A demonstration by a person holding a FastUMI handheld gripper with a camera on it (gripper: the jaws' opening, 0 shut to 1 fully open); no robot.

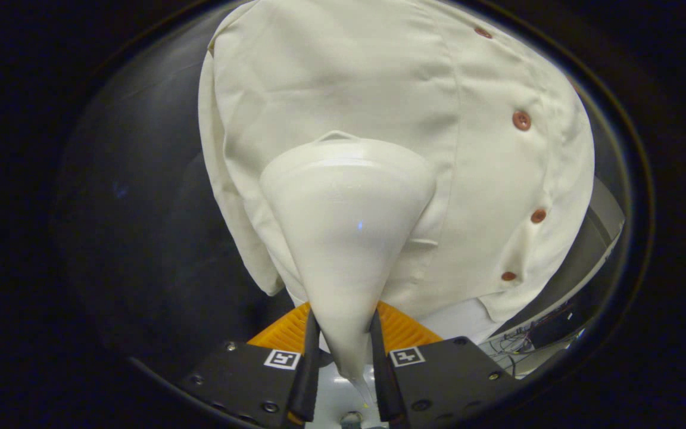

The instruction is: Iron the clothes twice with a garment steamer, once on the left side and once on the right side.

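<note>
While my tool [345, 351] pinches the narrow neck of the white garment steamer [346, 238] from both sides, the steamer's wide head rests against the cream shirt [379, 89] just beyond the fingers. No brand or readable writing shows on either; each finger block carries a square black-and-white marker [282, 359]. Four brown buttons [521, 120] run down the shirt. Its collar is cut off, and the steamer's face is hidden.
</note>
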